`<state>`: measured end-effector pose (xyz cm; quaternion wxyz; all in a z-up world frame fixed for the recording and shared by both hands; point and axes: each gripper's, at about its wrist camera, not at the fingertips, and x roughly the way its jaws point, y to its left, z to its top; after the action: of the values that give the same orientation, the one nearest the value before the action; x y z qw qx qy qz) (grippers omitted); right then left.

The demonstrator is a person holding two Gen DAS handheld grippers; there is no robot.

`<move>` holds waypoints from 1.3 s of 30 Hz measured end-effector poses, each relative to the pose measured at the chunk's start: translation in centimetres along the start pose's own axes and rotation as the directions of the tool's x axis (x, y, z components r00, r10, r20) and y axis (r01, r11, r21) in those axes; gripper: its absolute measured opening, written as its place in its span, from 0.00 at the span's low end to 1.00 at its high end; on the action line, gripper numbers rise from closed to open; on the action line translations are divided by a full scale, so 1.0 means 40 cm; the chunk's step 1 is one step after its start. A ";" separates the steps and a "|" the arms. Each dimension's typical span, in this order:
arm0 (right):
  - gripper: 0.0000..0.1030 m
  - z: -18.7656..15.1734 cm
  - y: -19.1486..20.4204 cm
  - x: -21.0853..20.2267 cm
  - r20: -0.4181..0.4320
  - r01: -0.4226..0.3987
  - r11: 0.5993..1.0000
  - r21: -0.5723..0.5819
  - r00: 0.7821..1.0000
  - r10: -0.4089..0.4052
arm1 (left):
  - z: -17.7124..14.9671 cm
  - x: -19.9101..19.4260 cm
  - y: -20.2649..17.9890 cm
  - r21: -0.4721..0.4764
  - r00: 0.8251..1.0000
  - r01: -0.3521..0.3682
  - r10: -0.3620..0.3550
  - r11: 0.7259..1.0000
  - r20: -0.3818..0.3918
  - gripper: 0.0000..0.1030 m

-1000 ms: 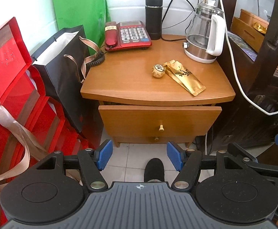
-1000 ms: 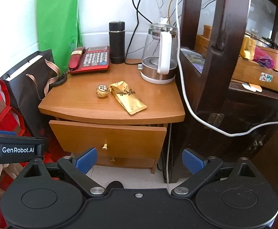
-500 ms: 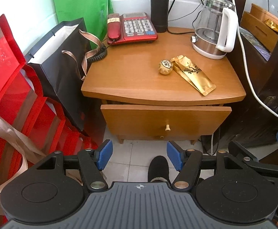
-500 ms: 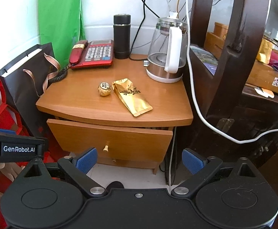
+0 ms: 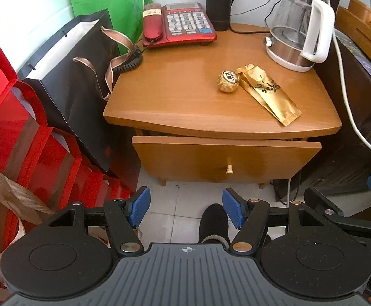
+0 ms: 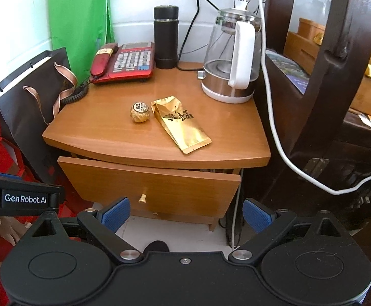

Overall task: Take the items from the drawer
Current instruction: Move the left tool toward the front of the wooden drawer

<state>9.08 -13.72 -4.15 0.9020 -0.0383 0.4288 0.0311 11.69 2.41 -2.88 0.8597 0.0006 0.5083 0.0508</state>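
Bedside cabinet (image 5: 180, 97), top drawer (image 6: 155, 186) slightly ajar, knob (image 6: 142, 198) free; inside hidden. Gold ball (image 6: 140, 112) and gold sachet (image 6: 180, 125) lie touching on top, ball at 9 o'clock of sachet, w/ phone (image 6: 124, 62) at 11 and kettle (image 6: 231, 58) at 1. Left gripper (image 5: 186, 210) and right gripper (image 6: 185, 215) both spread apart, empty, low in front of cabinet. Risks: small knob slips from pads; skewed pull jams drawer; jolt rolls ball off edge; white cable (image 6: 274, 127) near right gripper may snag.

both tongs nearer the nightstand (image 5: 175, 97) than a second ago, drawer (image 5: 226, 158) looming larger
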 end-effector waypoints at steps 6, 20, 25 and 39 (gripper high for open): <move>0.92 0.007 -0.005 0.031 -0.016 -0.008 1.000 0.001 1.000 0.008 | 0.017 0.033 -0.004 -0.004 1.000 -0.006 0.006 1.000 -0.016 0.65; 0.90 0.020 -0.016 0.111 -0.053 -0.017 1.000 0.000 0.998 0.017 | 0.048 0.111 -0.017 -0.011 0.998 -0.006 0.005 1.000 -0.060 0.65; 0.89 0.024 -0.014 0.135 -0.061 -0.022 1.000 -0.003 0.998 0.022 | 0.058 0.133 -0.017 -0.012 0.998 -0.008 0.007 1.000 -0.070 0.65; 0.86 0.046 -0.011 0.194 -0.075 -0.042 0.999 -0.017 0.996 0.040 | 0.090 0.184 -0.020 -0.030 0.996 -0.011 0.009 0.999 -0.090 0.65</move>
<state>15.43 -13.81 -8.97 0.8841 -0.0390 0.4628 0.0521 18.42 2.42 -7.64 0.8356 -0.0124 0.5456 0.0630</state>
